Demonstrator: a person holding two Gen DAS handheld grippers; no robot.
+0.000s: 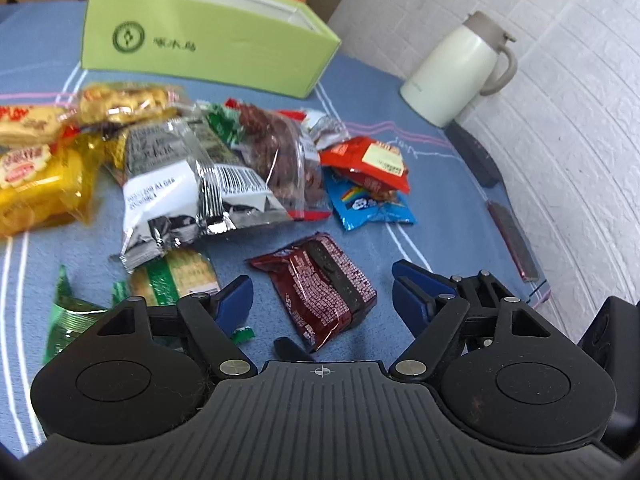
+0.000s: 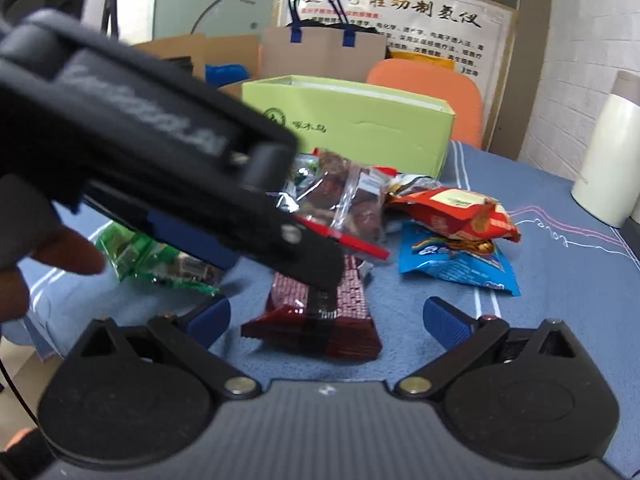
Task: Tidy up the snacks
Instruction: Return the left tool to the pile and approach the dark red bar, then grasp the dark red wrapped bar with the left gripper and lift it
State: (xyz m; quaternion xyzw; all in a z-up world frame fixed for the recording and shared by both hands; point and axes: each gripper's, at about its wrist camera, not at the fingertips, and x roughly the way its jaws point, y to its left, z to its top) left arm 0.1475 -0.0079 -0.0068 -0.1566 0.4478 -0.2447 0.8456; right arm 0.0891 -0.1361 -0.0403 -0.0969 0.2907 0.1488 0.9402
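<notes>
Snacks: one maroon packet (image 1: 320,286) between the spread left tongs (image 1: 322,292) (right tongs (image 2: 326,318) spread too).

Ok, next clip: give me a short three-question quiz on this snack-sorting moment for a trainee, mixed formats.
1. True or false: the left gripper has closed on the dark red packet.
2. Multiple choice: the red packet lies on top of which one? A) the blue packet B) the silver packet C) the yellow packet
3. Fill in: the open container behind the snacks is a light ____ box.

Key: 1 false, both grippers are open, the right gripper too; 2 A; 3 green.
</notes>
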